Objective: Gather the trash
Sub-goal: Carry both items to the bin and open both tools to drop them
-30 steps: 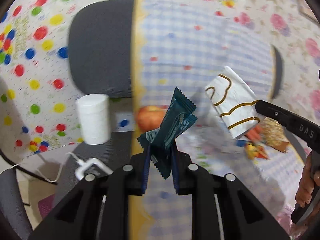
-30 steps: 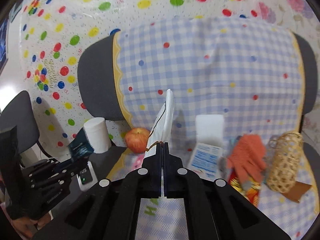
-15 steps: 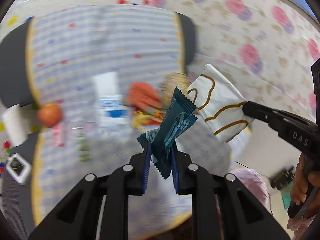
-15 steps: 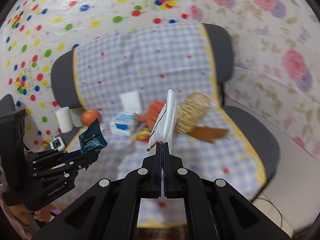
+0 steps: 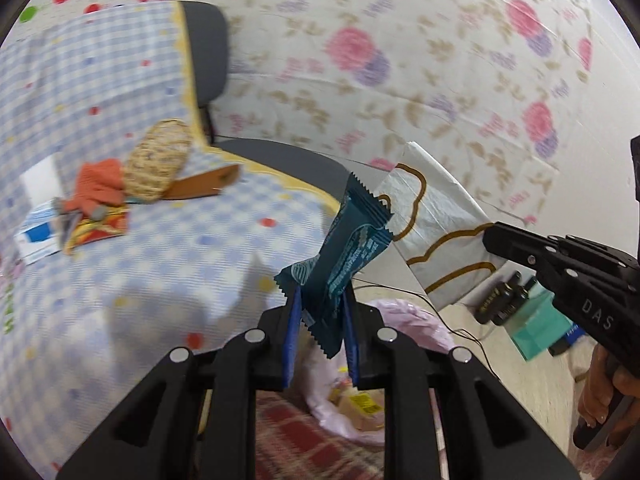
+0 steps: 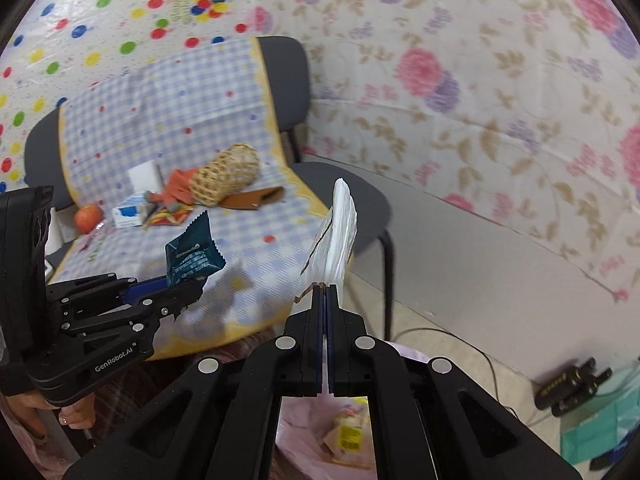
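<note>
- We see a grey chair (image 6: pixel 348 188) draped with a blue checked cloth (image 6: pixel 168 120), standing against a wall covered in floral and dotted sheeting.
- Below both grippers, on the floor, sits a pink plastic bag (image 5: pixel 404 320) with packaging inside it.
- On the cloth lie a woven basket (image 6: pixel 224 180), an orange glove (image 6: pixel 180 184), a blue and white box (image 6: pixel 130 214) and an apple (image 6: pixel 88 218), well apart from both grippers.
- Our right gripper (image 6: pixel 325 292) is clamped tight on a white wrapper with brown line print (image 5: pixel 436 224), which stands up from its jaws beyond the chair's edge.
- Our left gripper (image 5: pixel 320 316) pinches a dark teal snack wrapper (image 5: pixel 344 256); it sticks up, tilted, just beside the white wrapper and above the pink bag.
</note>
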